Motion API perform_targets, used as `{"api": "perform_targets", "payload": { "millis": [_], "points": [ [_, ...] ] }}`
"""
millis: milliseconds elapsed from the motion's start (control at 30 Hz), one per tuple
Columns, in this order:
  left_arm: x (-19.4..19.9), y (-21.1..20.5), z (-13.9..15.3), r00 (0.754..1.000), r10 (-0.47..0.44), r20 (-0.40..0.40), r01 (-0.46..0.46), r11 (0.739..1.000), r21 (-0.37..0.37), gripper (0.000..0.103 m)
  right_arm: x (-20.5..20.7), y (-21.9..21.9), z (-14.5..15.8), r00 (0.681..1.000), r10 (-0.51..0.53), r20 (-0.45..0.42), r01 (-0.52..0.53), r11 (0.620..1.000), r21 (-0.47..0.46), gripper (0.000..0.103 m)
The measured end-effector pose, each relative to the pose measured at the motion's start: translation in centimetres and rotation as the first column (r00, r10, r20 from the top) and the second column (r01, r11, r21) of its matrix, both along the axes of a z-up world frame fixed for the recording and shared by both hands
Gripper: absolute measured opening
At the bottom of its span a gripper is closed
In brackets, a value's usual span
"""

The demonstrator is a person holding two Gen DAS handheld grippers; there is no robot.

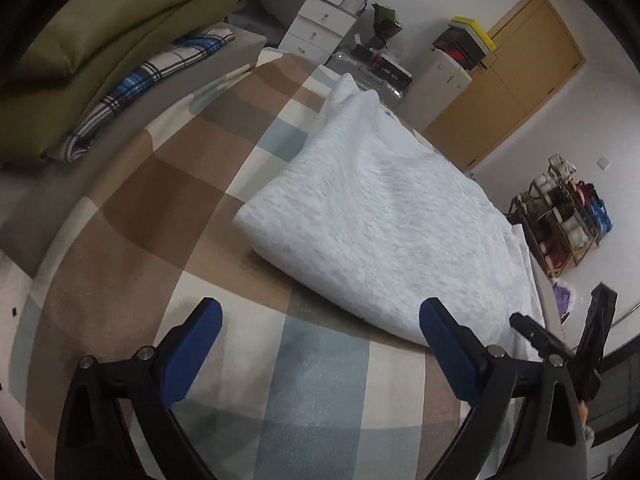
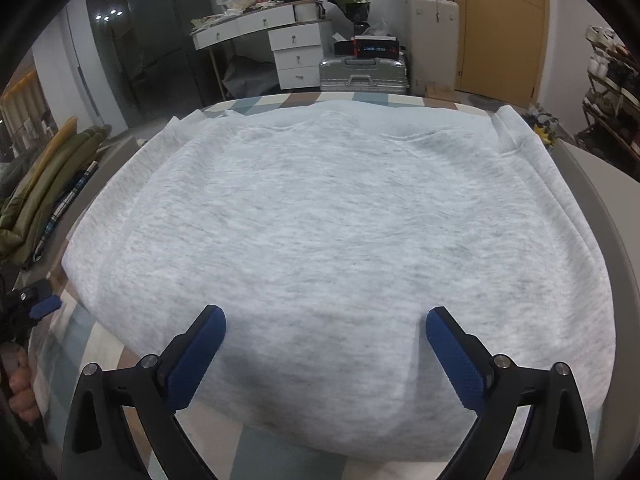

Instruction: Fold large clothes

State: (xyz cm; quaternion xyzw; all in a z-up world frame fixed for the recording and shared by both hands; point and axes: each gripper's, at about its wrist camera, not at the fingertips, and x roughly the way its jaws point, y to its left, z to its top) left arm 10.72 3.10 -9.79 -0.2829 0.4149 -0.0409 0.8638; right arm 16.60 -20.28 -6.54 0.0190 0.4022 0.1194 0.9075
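Observation:
A large light grey sweatshirt (image 2: 328, 232) lies folded and flat on a checked brown, cream and blue cover (image 1: 168, 184). In the left wrist view the sweatshirt (image 1: 392, 216) lies ahead and to the right. My left gripper (image 1: 320, 318) is open over the bare cover beside the garment's near edge, nothing between its blue pads. My right gripper (image 2: 326, 328) is open above the near part of the sweatshirt, with its jaws wide apart and holding nothing. The left gripper's blue fingertip (image 2: 46, 306) shows at the left edge of the right wrist view.
Olive cushions (image 1: 100, 40) and a blue plaid cloth (image 1: 160, 72) are stacked left of the cover. Beyond stand a white desk with drawers (image 2: 280, 44), a silver suitcase (image 2: 364, 74), a wooden door (image 2: 504, 28) and a shelf rack (image 1: 560, 216). A hand (image 2: 20, 392) grips the left handle.

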Motion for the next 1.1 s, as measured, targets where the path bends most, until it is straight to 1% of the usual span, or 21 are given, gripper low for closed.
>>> {"api": "perform_targets", "payload": {
  "millis": [100, 133, 167, 200, 267, 300, 333, 367, 400, 467, 567, 667, 733, 800, 867, 933, 967, 1033, 1100],
  "points": [
    [2.2, -0.6, -0.1, 1.0, 0.0, 0.019, 0.001, 1.0, -0.025, 0.086, -1.3, 0.7, 0.0, 1.0, 0.027, 0.007, -0.027, 1.0, -0.006, 0.101],
    [2.8, -0.8, -0.1, 1.0, 0.015, 0.026, -0.014, 1.0, -0.015, 0.08, -1.6, 0.8, 0.0, 0.999, 0.033, 0.009, -0.033, 0.999, -0.006, 0.101],
    [3.2, -1.0, -0.1, 0.999, 0.04, 0.024, -0.04, 0.999, -0.005, 0.07, -1.8, 0.7, 0.0, 0.999, 0.039, 0.01, -0.039, 0.999, -0.007, 0.101],
    [3.5, -1.2, 0.0, 0.997, 0.069, 0.025, -0.069, 0.998, 0.01, 0.066, -2.0, 0.8, -0.1, 0.999, 0.042, 0.011, -0.042, 0.999, -0.013, 0.101],
    [3.9, -1.4, -0.4, 0.991, 0.134, -0.003, -0.134, 0.99, 0.032, 0.018, -2.3, 0.9, -0.3, 0.999, 0.042, 0.004, -0.042, 0.999, -0.025, 0.101],
    [3.8, -1.3, -0.7, 0.989, 0.148, -0.003, -0.148, 0.989, 0.002, 0.015, -2.3, 0.8, -0.3, 0.999, 0.04, 0.002, -0.04, 0.999, -0.029, 0.101],
    [3.5, -1.2, -0.6, 0.984, 0.176, 0.011, -0.176, 0.984, -0.009, 0.011, -2.4, 0.7, -0.3, 0.999, 0.038, 0.002, -0.038, 0.999, -0.031, 0.101],
    [3.3, -1.4, -0.3, 0.983, 0.183, 0.03, -0.183, 0.983, 0.005, 0.008, -2.5, 0.6, -0.2, 0.999, 0.037, 0.004, -0.037, 0.999, -0.036, 0.101],
    [2.8, -1.6, 0.1, 0.98, 0.192, 0.057, -0.193, 0.981, 0.025, 0.008, -2.6, 0.6, -0.1, 0.999, 0.032, 0.008, -0.032, 0.999, -0.042, 0.101],
    [1.9, -1.5, 0.6, 0.975, 0.203, 0.089, -0.207, 0.978, 0.039, 0.007, -2.5, 0.2, 0.2, 1.0, 0.02, 0.013, -0.02, 0.999, -0.049, 0.101],
    [0.8, -0.4, 0.6, 0.976, 0.199, 0.088, -0.203, 0.979, 0.034, 0.007, -2.6, -0.5, 0.6, 1.0, 0.005, 0.02, -0.004, 0.999, -0.046, 0.101],
    [-1.4, 0.7, 0.7, 0.973, 0.209, 0.093, -0.215, 0.975, 0.056, 0.007, -3.0, -1.2, 0.9, 0.999, -0.005, 0.033, 0.007, 0.999, -0.051, 0.101],
    [-3.0, 1.7, 0.9, 0.971, 0.22, 0.091, -0.227, 0.972, 0.066, 0.007, -3.3, -2.3, 1.1, 0.999, -0.031, 0.042, 0.033, 0.998, -0.058, 0.101],
    [-4.5, 2.6, 0.9, 0.967, 0.242, 0.084, -0.248, 0.966, 0.069, 0.007, -3.9, -4.1, 1.6, 0.994, -0.089, 0.059, 0.091, 0.995, -0.043, 0.101],
    [-5.6, 3.3, 1.0, 0.961, 0.265, 0.084, -0.271, 0.959, 0.077, 0.007, -5.1, -6.4, 2.1, 0.985, -0.157, 0.074, 0.158, 0.987, -0.006, 0.101],
    [-6.2, 3.5, 0.8, 0.958, 0.272, 0.085, -0.28, 0.955, 0.097, 0.007, -6.5, -9.4, 2.2, 0.961, -0.263, 0.085, 0.262, 0.965, 0.03, 0.101],
    [-6.3, 3.7, 0.7, 0.958, 0.275, 0.084, -0.283, 0.954, 0.097, 0.007, -7.1, -10.8, 2.0, 0.947, -0.311, 0.076, 0.308, 0.95, 0.051, 0.101],
    [-6.1, 3.6, 0.5, 0.959, 0.273, 0.082, -0.28, 0.955, 0.096, 0.007, -7.5, -13.2, 0.9, 0.932, -0.363, 0.012, 0.36, 0.928, 0.095, 0.1],
    [-5.8, 3.2, 0.5, 0.959, 0.268, 0.088, -0.277, 0.954, 0.115, 0.007, -7.6, -14.8, -0.6, 0.92, -0.386, -0.066, 0.392, 0.91, 0.134, 0.085]
  ]
}}
